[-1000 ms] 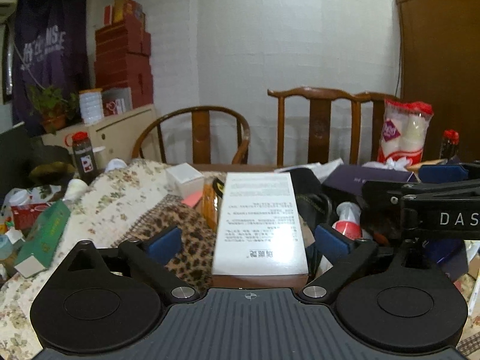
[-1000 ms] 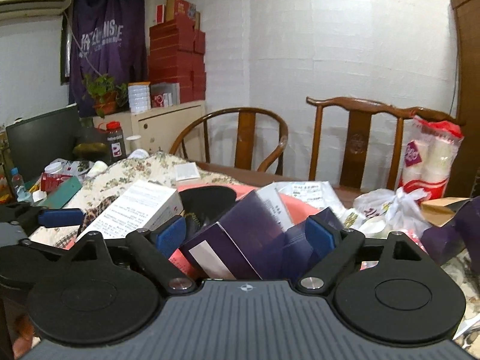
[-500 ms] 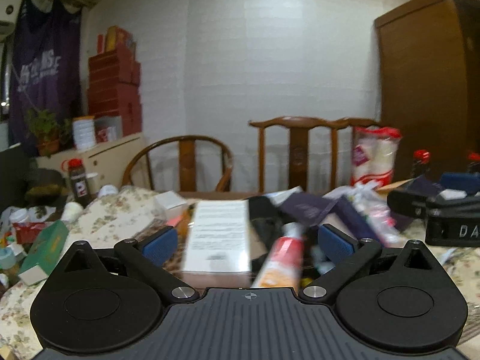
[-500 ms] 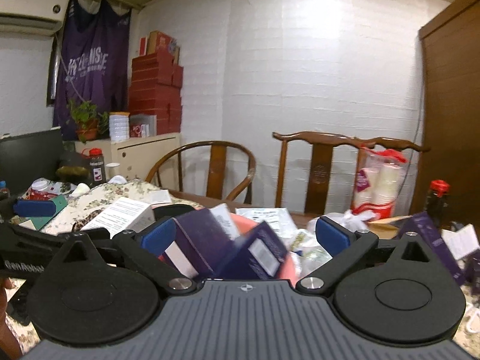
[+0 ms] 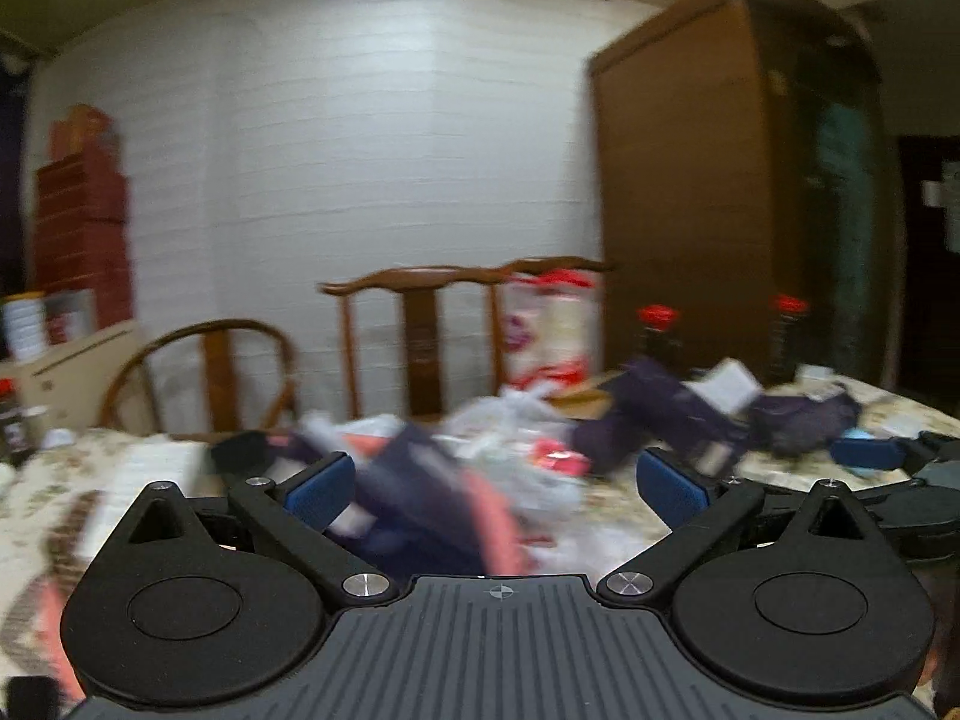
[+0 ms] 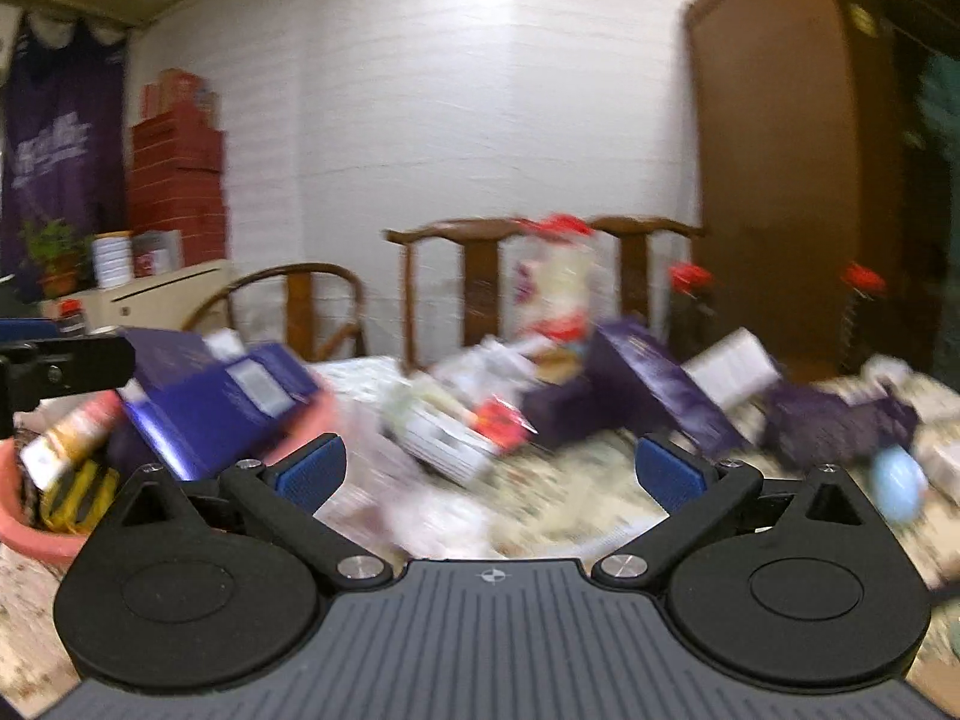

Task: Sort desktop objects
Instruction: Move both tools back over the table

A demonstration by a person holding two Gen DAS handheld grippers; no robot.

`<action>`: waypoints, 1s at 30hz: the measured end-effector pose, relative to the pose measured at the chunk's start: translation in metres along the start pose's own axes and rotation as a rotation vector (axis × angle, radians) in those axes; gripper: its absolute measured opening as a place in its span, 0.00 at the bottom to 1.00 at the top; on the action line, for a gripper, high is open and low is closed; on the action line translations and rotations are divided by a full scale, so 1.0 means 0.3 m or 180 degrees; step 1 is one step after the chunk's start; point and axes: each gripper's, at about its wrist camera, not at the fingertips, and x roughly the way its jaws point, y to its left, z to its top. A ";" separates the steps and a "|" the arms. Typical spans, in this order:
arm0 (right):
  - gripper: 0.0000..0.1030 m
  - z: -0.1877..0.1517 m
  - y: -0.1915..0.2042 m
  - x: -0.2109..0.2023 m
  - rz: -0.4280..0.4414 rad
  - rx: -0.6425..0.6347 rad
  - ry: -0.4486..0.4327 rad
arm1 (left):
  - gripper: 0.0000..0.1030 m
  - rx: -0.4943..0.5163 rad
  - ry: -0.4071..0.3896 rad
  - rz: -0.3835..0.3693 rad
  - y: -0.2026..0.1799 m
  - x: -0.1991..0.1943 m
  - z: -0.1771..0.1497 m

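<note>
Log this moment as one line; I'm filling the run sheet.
left gripper: open, empty | right gripper: open, empty | pink basin: holds blue box

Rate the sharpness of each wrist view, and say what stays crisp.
Left wrist view: motion blur smears the table clutter; only the left gripper stays crisp. Right wrist view: same smear over the purple boxes; the right gripper, jaws wide, stays sharp.

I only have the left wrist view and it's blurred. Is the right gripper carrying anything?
Observer: No. The right gripper has just been opening; its jaws stand wide apart with nothing between them.
Operator: What's in the basin?
Observer: In the right wrist view the pink plastic basin holds a yellow packet.
Operator: Anything else there?
Observer: A dark blue cardboard box lies tilted over the basin's rim.
</note>
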 end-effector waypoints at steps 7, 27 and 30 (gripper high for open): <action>0.99 -0.178 -0.240 -0.076 -0.0338 0.0306 0.0170 | 1.00 0.0032 0.0158 -0.0427 -0.185 0.066 -0.144; 0.99 -0.202 -0.585 -0.003 -0.0616 0.0508 0.0264 | 1.00 0.0085 0.0936 0.0205 -0.305 0.636 -0.218; 0.99 -0.183 -0.616 0.032 -0.0616 0.0521 0.0304 | 1.00 0.0129 0.1043 0.0284 -0.312 0.692 -0.229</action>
